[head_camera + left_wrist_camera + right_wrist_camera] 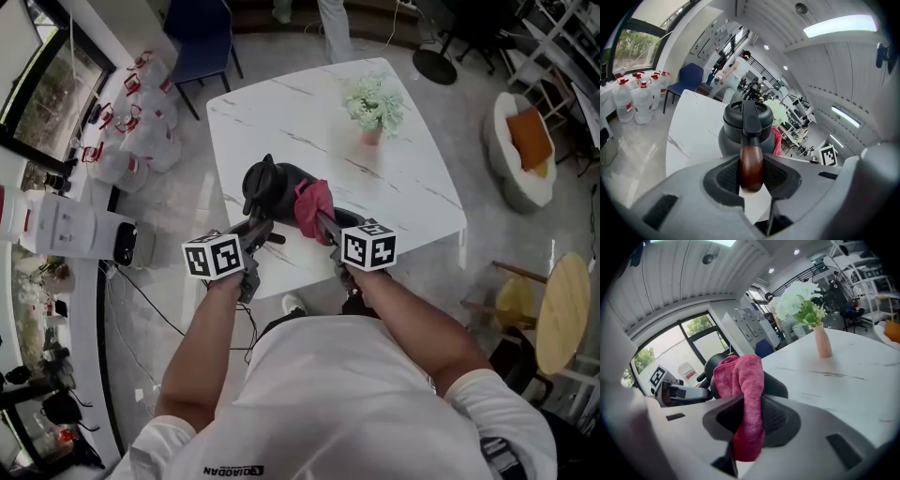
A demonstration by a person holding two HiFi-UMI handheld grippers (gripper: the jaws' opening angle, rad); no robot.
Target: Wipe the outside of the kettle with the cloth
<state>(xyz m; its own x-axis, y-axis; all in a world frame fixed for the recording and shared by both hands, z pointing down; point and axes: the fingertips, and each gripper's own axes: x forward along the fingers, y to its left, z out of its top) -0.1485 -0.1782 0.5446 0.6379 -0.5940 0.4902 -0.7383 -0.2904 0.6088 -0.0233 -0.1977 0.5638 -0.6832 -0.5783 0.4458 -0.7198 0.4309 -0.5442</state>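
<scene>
A black kettle [272, 184] stands near the front edge of the white marble table [394, 178]. My left gripper [259, 231] is shut on the kettle's brown wooden handle [751, 168], with the lid and body [736, 129] straight ahead of it. My right gripper [323, 223] is shut on a pink cloth [312, 206], which presses against the kettle's right side. In the right gripper view the cloth [743, 390] hangs between the jaws with the kettle [773, 383] just behind it.
A pink vase of pale flowers [374, 108] stands at the table's far right. A blue chair [201, 37] sits beyond the table, and water jugs [141, 122] line the floor at left. A round wooden stool [561, 314] is at the right.
</scene>
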